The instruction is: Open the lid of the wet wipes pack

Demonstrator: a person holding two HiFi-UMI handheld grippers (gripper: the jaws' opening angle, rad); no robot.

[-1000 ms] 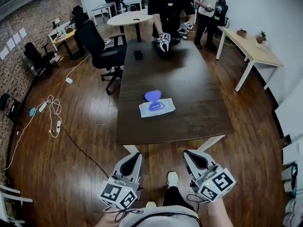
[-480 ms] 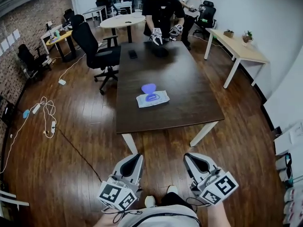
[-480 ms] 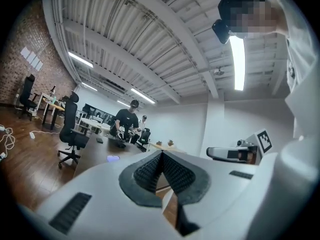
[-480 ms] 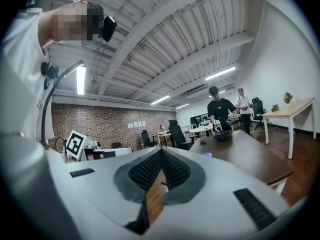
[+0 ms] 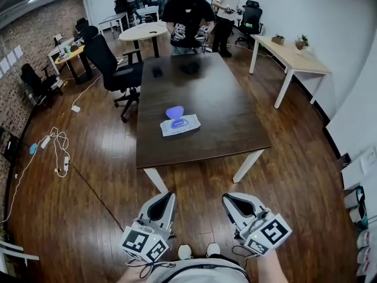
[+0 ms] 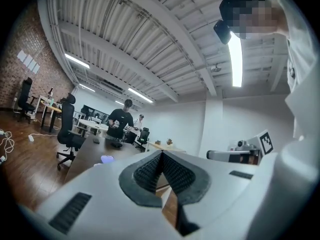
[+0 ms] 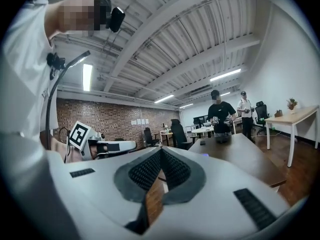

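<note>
Nearest the camera, white shoes are seen on the wooden floor, between the two grippers. The left gripper and the right gripper are held low and close to the body, side by side, both pointed toward the table. They are over the floor and well apart from the table edge.

In the left gripper view the left gripper's ribbed pads are pressed together with nothing between them. In the right gripper view the right gripper is likewise closed, with nothing held.

Farther out, the dark table is seen on white legs. The wet wipes pack is lying flat on it, toward the near left part of the top. Its blue lid is seen at the pack's far edge, apparently flipped open. Neither gripper is touching the pack.

Cables are strewn on the floor at left. A black office chair is parked just beside the table's far left corner. Two small dark items are lying near the table's far end.

Beyond it, a person in a black shirt is standing with grippers in hand. A person in a white shirt is seen behind. A light wooden desk is placed at right and a round table at far left.
</note>
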